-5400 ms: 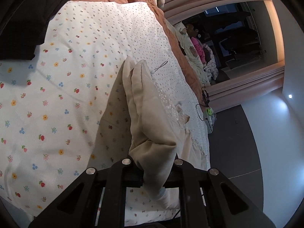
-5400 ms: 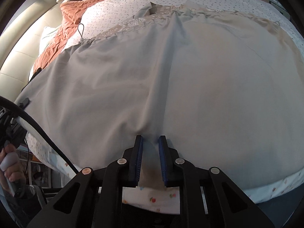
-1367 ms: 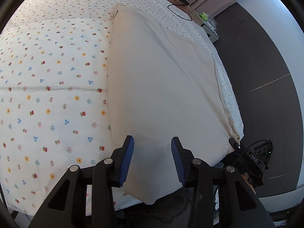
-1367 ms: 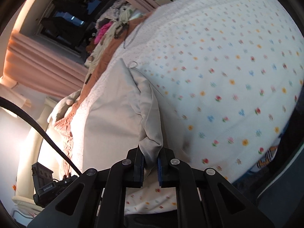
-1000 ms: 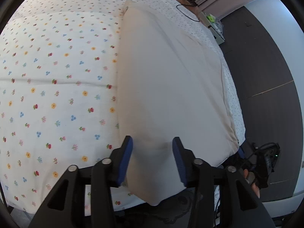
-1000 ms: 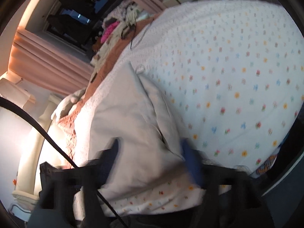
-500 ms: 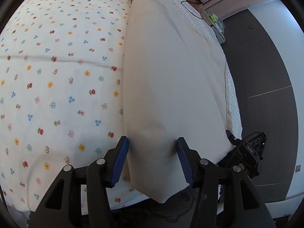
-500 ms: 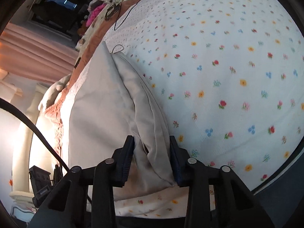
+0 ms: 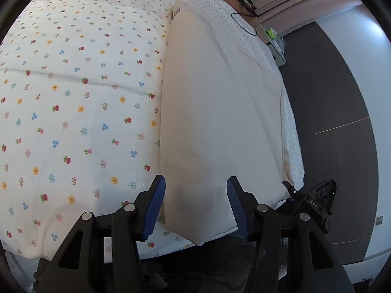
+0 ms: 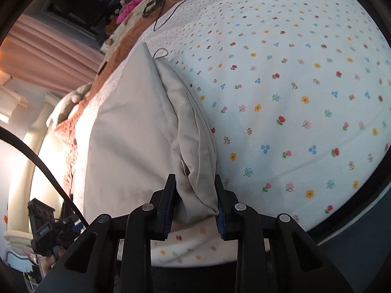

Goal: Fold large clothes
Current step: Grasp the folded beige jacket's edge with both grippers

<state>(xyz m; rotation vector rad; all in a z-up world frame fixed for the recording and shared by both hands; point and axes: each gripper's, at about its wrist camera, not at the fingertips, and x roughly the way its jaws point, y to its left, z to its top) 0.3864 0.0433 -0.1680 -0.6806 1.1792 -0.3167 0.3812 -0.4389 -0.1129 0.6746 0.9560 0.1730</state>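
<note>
- Your right gripper [image 10: 194, 201] has drawn its fingers in from a wide spread a second ago; they now stand close together with the bunched near corner of the beige garment [image 10: 136, 131] pinched between the pads, so this corner looks secured for the next fold.
- Your left gripper [image 9: 195, 207] has hardly changed: its blue pads [image 9: 154, 205] still stand apart, straddling the other near corner of the garment [image 9: 215, 112] without pressing on it, though the left pad sits so near the cloth edge that contact there is hard to rule out.
- That leaves one corner gripped and one not; you would probably need to close the left fingers before lifting.
- The garment lies as one long folded strip along the bed's edge, running away from you on the flowered sheet [image 9: 73, 102].
- Counted: one garment, two grippers, one sheet.
- Farther off, a black cable [image 9: 244, 24] lies on the sheet, with a brown blanket [image 10: 127, 39] and a heap of other clothes beyond it.
</note>
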